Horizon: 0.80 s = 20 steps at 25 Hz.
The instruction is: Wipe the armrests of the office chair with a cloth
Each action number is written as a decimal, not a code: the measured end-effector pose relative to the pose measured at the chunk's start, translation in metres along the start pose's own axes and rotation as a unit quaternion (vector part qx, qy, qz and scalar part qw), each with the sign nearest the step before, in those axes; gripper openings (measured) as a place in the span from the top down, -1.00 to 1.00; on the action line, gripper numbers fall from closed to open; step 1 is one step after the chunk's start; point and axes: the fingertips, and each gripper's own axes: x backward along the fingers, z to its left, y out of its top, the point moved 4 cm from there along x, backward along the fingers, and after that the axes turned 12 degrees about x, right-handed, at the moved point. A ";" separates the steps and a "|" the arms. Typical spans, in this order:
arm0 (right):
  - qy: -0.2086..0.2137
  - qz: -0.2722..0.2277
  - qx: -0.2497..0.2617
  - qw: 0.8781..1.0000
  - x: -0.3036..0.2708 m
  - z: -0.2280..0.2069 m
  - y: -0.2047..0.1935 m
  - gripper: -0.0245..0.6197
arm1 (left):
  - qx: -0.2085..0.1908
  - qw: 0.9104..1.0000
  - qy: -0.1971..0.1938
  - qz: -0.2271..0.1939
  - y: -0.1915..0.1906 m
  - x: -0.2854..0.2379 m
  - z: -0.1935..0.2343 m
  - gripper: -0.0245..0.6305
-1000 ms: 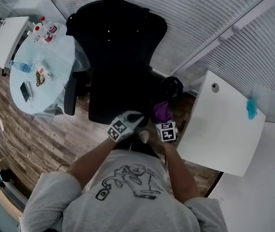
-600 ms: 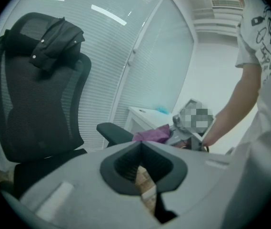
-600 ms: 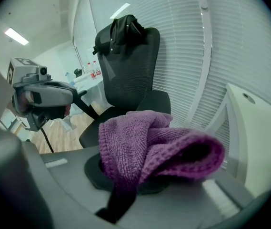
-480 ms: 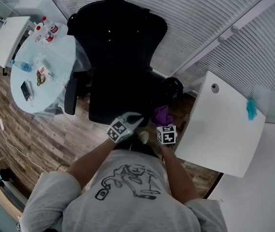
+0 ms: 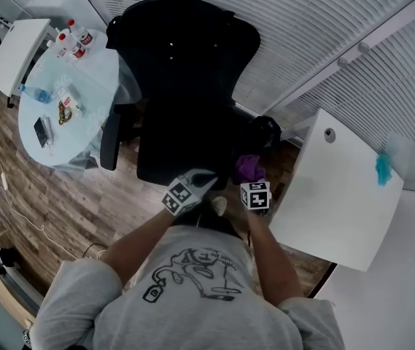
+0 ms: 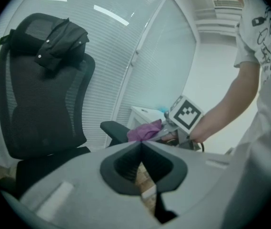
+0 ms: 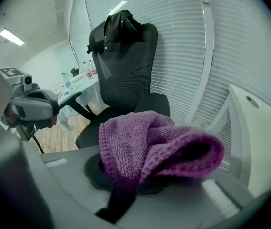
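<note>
The black office chair faces me, with a dark jacket over its headrest. My right gripper is shut on a bunched purple cloth, which sits at the near end of the chair's right armrest. In the right gripper view the cloth fills the space over the jaws and hides the armrest. My left gripper hangs shut and empty in front of the seat. Its own view shows the jaws closed and the cloth on the armrest. The left armrest stands untouched.
A white desk is close on the right, next to the right armrest, with a teal item on its far corner. A round glass table with bottles and small items stands left of the chair. Window blinds run behind.
The right gripper with the cloth has shifted only slightly near the right armrest. The left gripper has stayed in place.
</note>
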 end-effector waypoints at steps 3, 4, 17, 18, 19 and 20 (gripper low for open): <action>0.002 0.001 0.004 1.000 -0.009 -0.008 0.010 0.82 | 0.001 1.000 0.004 0.001 -0.004 0.003 0.004 0.92; 0.003 0.002 0.007 1.000 -0.012 -0.010 0.013 0.82 | -0.001 1.000 0.006 0.000 -0.006 0.003 0.006 0.92; 0.000 0.014 0.037 0.999 -0.062 -0.049 0.074 0.82 | 0.015 1.000 0.024 0.005 -0.010 0.022 0.022 0.92; -0.001 0.016 0.040 0.999 -0.066 -0.053 0.078 0.82 | 0.016 1.000 0.026 0.006 -0.011 0.023 0.023 0.92; -0.001 0.018 0.041 0.999 -0.069 -0.055 0.083 0.82 | 0.019 0.999 0.028 0.008 -0.011 0.025 0.025 0.92; 0.000 0.019 0.040 0.999 -0.072 -0.058 0.086 0.82 | 0.022 0.999 0.029 0.010 -0.011 0.027 0.026 0.92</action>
